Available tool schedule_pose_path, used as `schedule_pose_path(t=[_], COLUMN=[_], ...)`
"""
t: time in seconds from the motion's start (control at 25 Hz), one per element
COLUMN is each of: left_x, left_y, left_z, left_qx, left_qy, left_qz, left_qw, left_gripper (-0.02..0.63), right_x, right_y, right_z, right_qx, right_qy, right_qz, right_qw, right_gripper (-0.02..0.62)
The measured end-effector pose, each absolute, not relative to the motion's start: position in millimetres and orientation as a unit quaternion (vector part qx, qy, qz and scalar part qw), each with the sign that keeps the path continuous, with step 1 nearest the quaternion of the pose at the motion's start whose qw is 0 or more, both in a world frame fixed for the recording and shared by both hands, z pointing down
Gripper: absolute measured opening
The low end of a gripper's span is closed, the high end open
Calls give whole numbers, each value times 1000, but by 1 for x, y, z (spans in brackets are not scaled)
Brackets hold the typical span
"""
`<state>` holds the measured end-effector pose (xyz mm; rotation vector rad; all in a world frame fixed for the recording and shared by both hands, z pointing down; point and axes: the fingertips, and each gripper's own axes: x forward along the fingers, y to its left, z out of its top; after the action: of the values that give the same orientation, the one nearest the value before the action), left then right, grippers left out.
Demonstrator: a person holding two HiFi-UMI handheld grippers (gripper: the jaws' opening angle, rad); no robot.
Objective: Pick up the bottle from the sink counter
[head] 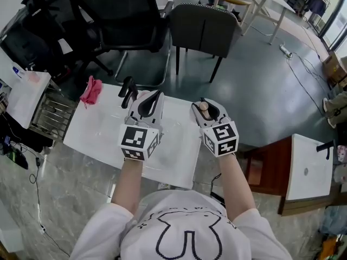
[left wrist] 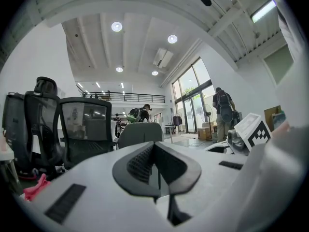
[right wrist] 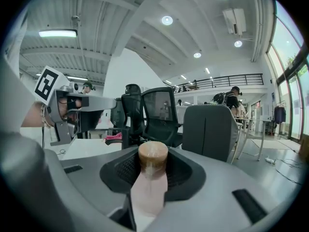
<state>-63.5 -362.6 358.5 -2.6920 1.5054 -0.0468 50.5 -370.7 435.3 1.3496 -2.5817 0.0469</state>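
My right gripper (head: 207,110) is shut on a pale pink bottle (right wrist: 150,187) with a brown cap (right wrist: 153,155). The bottle stands up between the dark pads and its cap (head: 203,106) shows from above. The bottle is held in the air over the right end of the white sink counter (head: 97,129). My left gripper (head: 148,104) hovers beside it over the counter. Its jaws (left wrist: 158,170) are shut with nothing between them. The two grippers are level, a hand's width apart.
A black faucet (head: 128,91) stands at the counter's far edge, just ahead of the left gripper. A pink cloth (head: 91,91) lies at the far left corner. Black office chairs (head: 122,15) and a grey chair (head: 205,28) stand beyond. Another white counter (head: 308,169) is at the right.
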Motion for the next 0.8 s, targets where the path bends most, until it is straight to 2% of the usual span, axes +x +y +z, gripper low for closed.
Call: schedule_pose_path(t=[0.8], left_x=[-89], left_y=[-351], left_z=[301], left_qx=[-861], left_qy=[499], left_qz=[14], left_qw=[98], left_gripper=[9], right_x=[83], right_y=[-341], right_z=[334], right_qx=[525], right_qy=[-848], right_qz=[-54], right_qw=[55], right_gripper=[144])
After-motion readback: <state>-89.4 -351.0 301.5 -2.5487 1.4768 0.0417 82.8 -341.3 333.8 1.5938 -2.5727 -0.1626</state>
